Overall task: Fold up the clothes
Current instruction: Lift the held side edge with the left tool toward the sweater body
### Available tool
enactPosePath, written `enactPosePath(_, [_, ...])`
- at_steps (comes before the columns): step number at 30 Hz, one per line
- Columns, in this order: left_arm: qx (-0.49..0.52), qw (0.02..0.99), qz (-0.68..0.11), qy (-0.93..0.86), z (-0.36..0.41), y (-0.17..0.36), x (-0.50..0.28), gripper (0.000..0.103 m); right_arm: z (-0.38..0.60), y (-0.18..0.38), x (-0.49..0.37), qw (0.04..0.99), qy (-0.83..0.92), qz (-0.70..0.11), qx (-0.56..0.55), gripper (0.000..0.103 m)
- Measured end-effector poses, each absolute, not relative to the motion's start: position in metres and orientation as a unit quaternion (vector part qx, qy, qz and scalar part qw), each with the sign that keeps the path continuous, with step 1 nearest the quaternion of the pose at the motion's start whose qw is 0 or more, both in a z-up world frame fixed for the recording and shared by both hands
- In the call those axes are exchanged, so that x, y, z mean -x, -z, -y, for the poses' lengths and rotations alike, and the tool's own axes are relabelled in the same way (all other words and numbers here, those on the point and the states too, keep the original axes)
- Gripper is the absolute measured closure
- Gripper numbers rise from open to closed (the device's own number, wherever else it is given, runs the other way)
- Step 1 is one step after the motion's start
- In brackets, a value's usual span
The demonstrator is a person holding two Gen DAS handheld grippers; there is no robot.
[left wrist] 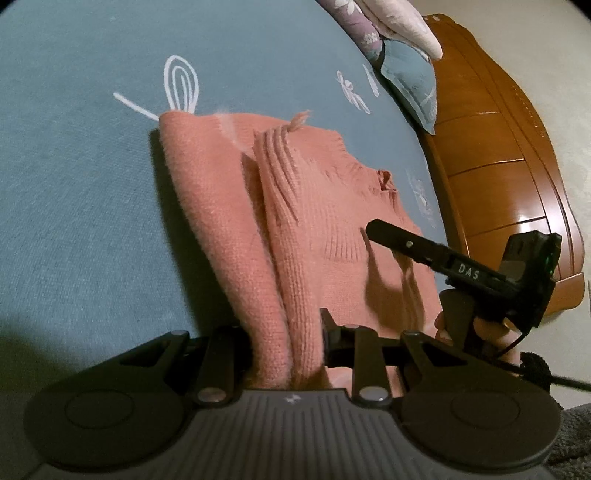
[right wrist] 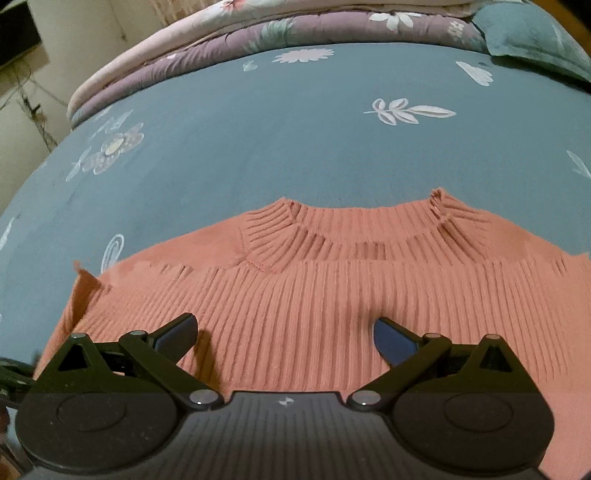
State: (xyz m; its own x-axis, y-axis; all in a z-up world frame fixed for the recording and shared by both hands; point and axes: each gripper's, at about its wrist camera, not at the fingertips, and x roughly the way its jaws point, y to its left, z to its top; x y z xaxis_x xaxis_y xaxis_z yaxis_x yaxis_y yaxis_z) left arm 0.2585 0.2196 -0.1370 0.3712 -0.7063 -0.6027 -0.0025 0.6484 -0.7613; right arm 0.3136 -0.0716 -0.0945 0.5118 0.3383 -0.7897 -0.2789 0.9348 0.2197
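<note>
A salmon-pink ribbed sweater point(left wrist: 325, 206) lies on the blue bedsheet point(left wrist: 74, 184). My left gripper point(left wrist: 286, 339) is shut on a thick fold of the sweater at its near edge, and the fabric bunches up between the fingers. In the right wrist view the sweater point(right wrist: 332, 295) spreads flat with its ribbed collar point(right wrist: 369, 232) towards the far side. My right gripper point(right wrist: 286, 332) hovers open just above the chest of the sweater with nothing between its fingers. That right gripper point(left wrist: 373, 230) also shows in the left wrist view, over the sweater's right part, held by a hand point(left wrist: 491, 332).
The sheet point(right wrist: 295, 140) carries white flower and leaf prints. Folded quilts point(right wrist: 258, 33) and a blue pillow point(left wrist: 410, 85) lie at the bed's far end. A wooden headboard point(left wrist: 509, 155) runs along the bed's right side in the left wrist view.
</note>
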Motion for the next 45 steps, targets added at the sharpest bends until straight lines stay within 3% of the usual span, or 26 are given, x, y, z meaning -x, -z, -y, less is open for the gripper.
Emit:
enactPosePath(13, [0.344, 0.73, -0.542, 0.236, -0.209, 0.134, -0.28, 0.076, 0.11, 0.07, -0.264, 0.872, -0.158, -0.454, -0.096, 0.0])
enactPosePath(23, [0.321, 0.734, -0.557, 0.22, -0.199, 0.118, -0.28, 0.082, 0.132, 0.062, -0.255, 0.883, -0.14, -0.433, -0.12, 0.0])
enactPosePath(45, [0.322, 0.781, -0.492, 0.211, -0.125, 0.013, -0.263, 0.085, 0.243, 0.046, -0.227, 0.899, -0.21, -0.35, -0.158, 0.0])
